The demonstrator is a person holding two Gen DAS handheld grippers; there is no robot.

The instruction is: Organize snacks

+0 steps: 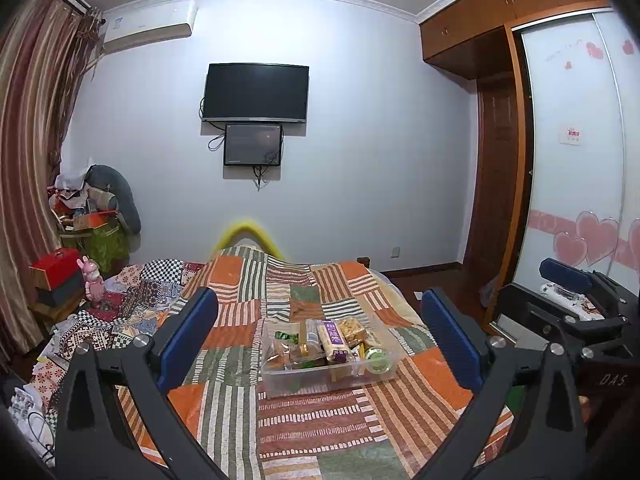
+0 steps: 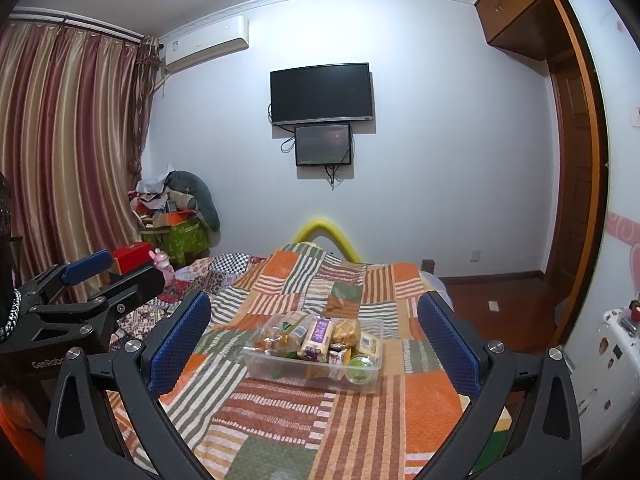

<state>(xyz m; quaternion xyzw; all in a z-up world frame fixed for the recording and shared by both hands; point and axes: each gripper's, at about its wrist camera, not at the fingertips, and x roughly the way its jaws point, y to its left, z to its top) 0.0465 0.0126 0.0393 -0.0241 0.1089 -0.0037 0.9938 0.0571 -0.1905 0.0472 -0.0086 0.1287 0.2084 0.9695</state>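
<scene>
Ahead, snack bin [image 1: 329, 364] — between open left gripper [image 1: 320, 336] fingers

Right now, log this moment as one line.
left gripper: open, empty | right gripper: open, empty | snacks: in clear bin on bed

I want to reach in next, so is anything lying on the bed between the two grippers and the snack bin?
Nothing visible. In both wrist views only bare quilt lies between the open left gripper, the open right gripper and the snack bin. Neither gripper holds anything.
</scene>
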